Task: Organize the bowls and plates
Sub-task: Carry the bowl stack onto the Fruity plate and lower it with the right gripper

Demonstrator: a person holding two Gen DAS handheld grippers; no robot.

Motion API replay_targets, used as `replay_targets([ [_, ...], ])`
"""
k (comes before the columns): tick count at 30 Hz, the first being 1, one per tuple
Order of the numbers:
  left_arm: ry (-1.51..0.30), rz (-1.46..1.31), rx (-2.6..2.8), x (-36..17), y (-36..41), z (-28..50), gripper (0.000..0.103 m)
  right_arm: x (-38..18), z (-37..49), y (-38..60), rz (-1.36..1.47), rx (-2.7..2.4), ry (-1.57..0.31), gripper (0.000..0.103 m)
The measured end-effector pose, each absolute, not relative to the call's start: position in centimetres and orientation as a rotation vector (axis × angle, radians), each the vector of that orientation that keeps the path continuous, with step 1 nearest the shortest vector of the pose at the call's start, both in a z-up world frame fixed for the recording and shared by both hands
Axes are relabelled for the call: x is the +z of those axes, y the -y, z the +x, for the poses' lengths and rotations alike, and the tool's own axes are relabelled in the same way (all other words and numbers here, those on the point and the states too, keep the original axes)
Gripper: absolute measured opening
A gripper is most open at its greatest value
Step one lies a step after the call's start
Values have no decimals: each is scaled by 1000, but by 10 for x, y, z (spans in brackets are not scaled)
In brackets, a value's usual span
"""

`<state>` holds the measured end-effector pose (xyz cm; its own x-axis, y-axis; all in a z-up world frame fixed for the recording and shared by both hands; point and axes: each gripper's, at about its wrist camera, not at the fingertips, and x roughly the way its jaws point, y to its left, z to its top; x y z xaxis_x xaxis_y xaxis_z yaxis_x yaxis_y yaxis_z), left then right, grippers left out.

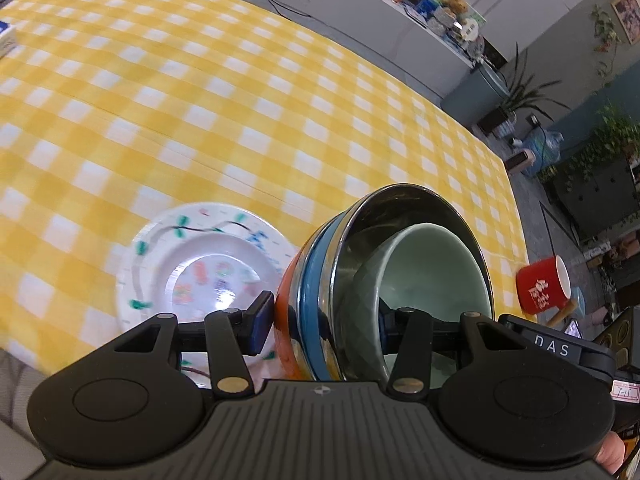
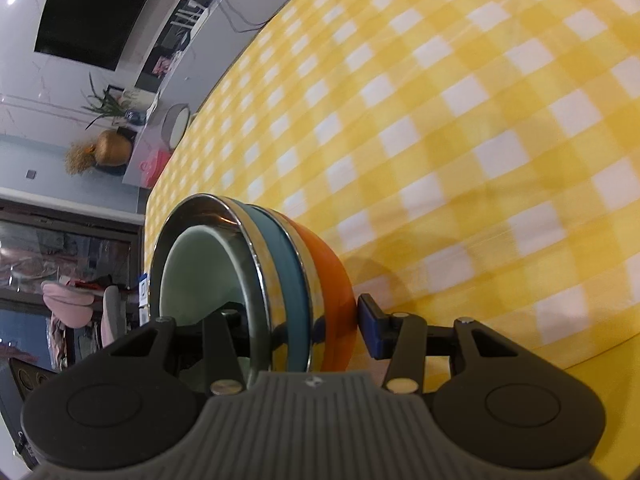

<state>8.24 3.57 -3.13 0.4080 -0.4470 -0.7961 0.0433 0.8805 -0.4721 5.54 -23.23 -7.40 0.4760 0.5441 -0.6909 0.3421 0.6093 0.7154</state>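
Note:
A nested stack of bowls (image 1: 320, 308) is held between both grippers above the yellow checked tablecloth (image 1: 240, 100): orange outermost, then blue, a steel bowl and a pale green bowl (image 1: 432, 276) inside. My left gripper (image 1: 324, 320) is shut on one side of the stack's rims, one finger outside the orange bowl and one inside the green bowl. My right gripper (image 2: 300, 328) is shut on the opposite side of the same stack (image 2: 280, 280). A white plate (image 1: 200, 272) with coloured drawings lies on the cloth, just left of the stack.
A red mug (image 1: 544, 284) sits at the right, past the table's edge. A white box (image 1: 8, 40) lies at the far left of the table. Shelves, plants and furniture stand beyond the table.

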Motion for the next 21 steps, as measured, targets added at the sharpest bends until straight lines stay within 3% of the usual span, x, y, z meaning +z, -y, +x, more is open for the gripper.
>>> replay_targets([
  [21,-1154,-518,-240,-58,-107,101,55,-91,88,153,892,188,-1187,47],
])
